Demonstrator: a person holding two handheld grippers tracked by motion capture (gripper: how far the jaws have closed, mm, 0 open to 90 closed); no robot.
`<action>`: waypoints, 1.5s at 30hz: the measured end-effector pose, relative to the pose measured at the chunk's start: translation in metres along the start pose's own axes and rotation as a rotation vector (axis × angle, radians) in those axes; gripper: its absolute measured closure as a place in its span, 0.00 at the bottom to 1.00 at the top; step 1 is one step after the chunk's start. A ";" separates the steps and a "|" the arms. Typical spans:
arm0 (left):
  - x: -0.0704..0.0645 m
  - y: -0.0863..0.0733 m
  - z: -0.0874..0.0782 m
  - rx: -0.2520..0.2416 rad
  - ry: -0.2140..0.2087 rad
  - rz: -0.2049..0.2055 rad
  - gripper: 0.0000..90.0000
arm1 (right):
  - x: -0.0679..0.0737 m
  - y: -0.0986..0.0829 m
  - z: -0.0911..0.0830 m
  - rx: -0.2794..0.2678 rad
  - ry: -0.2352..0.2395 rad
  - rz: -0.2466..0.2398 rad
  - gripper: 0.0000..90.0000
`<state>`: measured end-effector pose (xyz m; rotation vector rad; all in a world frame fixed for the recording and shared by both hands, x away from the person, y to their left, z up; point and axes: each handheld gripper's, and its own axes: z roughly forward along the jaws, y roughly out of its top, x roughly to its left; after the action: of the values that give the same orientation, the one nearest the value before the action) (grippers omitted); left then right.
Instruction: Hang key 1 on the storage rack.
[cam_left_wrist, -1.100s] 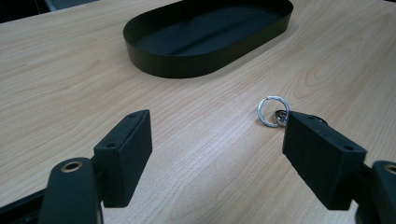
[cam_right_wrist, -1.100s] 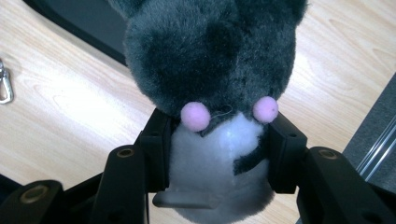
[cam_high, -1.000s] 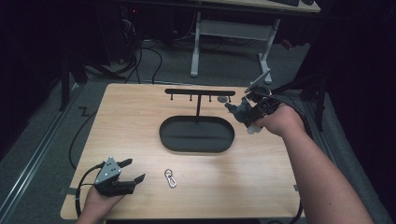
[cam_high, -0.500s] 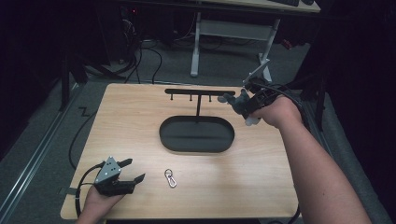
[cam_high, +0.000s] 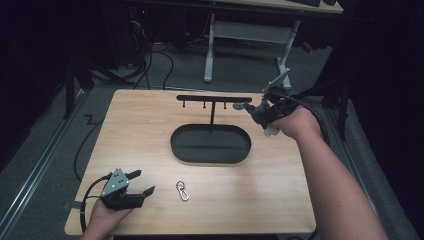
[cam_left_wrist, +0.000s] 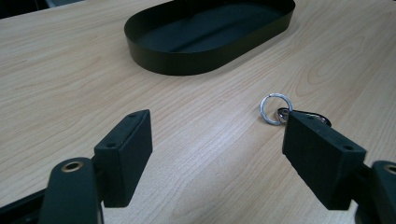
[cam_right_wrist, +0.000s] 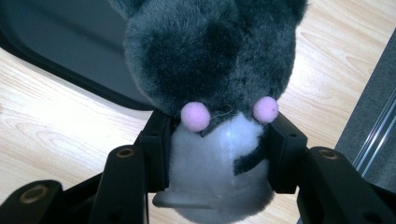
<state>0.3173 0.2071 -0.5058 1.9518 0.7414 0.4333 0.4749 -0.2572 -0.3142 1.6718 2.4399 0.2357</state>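
right gripper (cam_right_wrist: 219, 140) clamped on grey plush toy (cam_right_wrist: 210, 56), jaws pressed into its white belly, pink dots facing camera. held above bench (cam_high: 280, 200) at right end of black hook rack (cam_high: 214, 99), past far right of oval black tray (cam_high: 210, 144). left gripper (cam_high: 140, 182) rested near front left bench corner, jaws wide apart, nothing between. keyring clip (cam_high: 182, 190) lay flat on bench just right of it, partly hidden behind right jaw in left gripper view.

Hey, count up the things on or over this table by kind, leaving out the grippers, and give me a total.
Black hook rack: 1
Black oval tray: 1
Metal key ring clip: 1
Grey and white plush toy: 1
Total: 4
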 end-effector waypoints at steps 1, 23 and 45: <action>0.000 0.000 0.000 0.001 0.000 0.002 0.28 | 0.000 -0.001 0.001 0.001 0.000 0.004 0.58; -0.001 0.001 0.000 0.004 0.002 0.005 0.28 | 0.012 -0.004 0.054 -0.002 0.013 -0.018 0.55; -0.001 0.003 0.000 0.014 -0.014 -0.012 0.30 | 0.015 0.001 0.064 -0.087 0.045 -0.002 0.28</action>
<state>0.3179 0.2055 -0.5036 1.9607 0.7487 0.4081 0.4856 -0.2404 -0.3769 1.6454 2.4256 0.3772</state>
